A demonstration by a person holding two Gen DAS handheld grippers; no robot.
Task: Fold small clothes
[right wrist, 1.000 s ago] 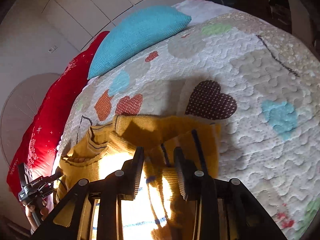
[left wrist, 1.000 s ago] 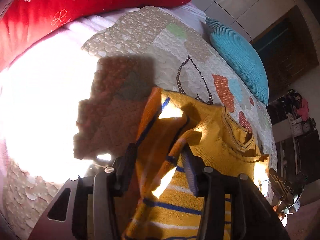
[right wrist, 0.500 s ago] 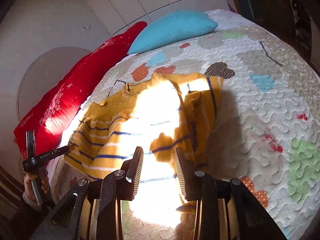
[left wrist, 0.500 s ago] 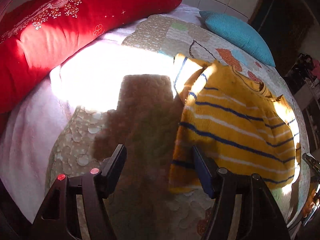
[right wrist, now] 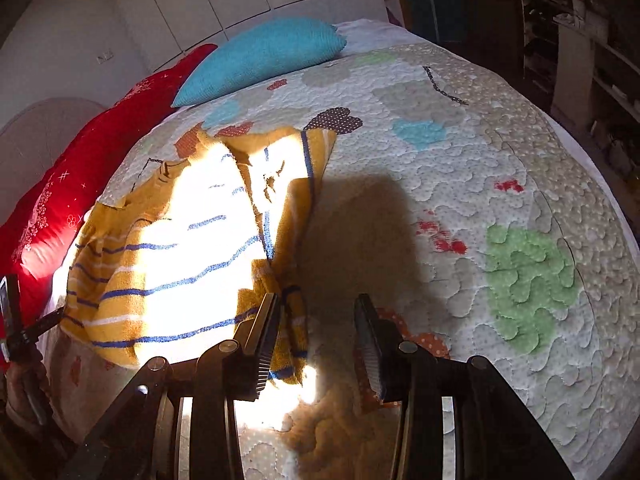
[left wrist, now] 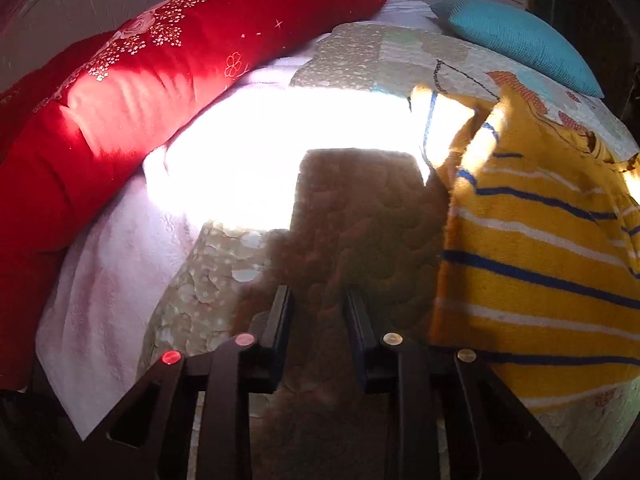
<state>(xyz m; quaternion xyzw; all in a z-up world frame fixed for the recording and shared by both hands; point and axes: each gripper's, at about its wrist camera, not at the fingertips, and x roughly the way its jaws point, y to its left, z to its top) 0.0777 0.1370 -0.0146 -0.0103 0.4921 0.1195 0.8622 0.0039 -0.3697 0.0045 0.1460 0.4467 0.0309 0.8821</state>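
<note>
A small yellow sweater (left wrist: 536,256) with blue and white stripes lies flat on the patchwork quilt (left wrist: 360,232), both sleeves folded in over the body. In the right wrist view the sweater (right wrist: 180,264) is at the left, half in bright sunlight. My left gripper (left wrist: 318,304) is open and empty, above the quilt to the left of the sweater. My right gripper (right wrist: 316,312) is open and empty, just right of the sweater's lower right edge.
A long red pillow (left wrist: 140,96) and a teal pillow (left wrist: 520,40) lie at the head of the bed. A white sheet (left wrist: 108,272) shows at the quilt's left edge. Shelves with clutter (right wrist: 568,32) stand beyond the bed on the right.
Both grippers let go of the sleeves and pulled back from the sweater. The left jaws opened wide, then narrowed somewhat. The right jaws opened wider. The sweater now lies flat.
</note>
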